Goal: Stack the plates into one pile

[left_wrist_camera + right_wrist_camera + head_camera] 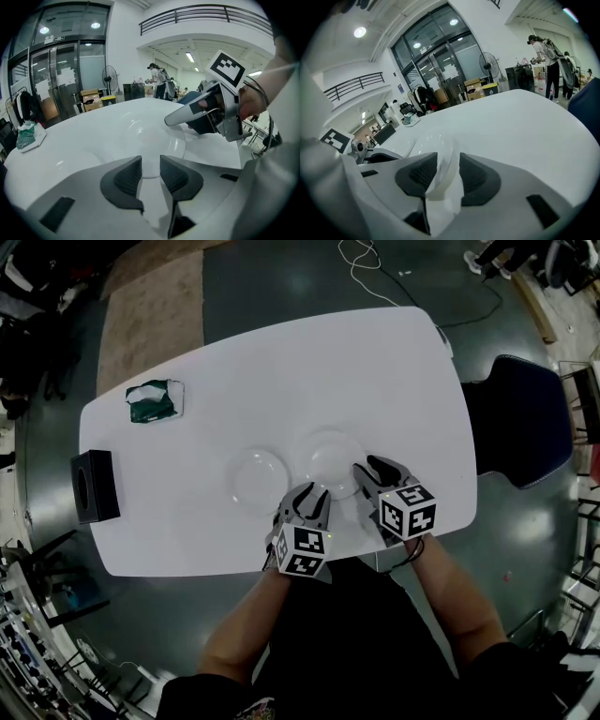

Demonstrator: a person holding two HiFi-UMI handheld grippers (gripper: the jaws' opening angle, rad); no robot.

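Two clear plates lie side by side on the white table (187,521): the left plate (255,476) and the right plate (328,460). My right gripper (367,472) is at the right plate's near-right rim. In the right gripper view that rim (446,157) runs between the pads of the right gripper (448,164), leaning on the left pad with the jaws wide. My left gripper (307,493) sits just short of the right plate's near rim. It (151,168) is open, the plate (150,136) ahead of its tips, and a finger (185,112) of the right gripper rests over the plate's far rim.
A green and white packet (155,399) lies at the table's far left. A black box (96,486) stands at the left edge. A dark chair (520,418) is off the right side, and cables (375,268) run across the floor beyond the table.
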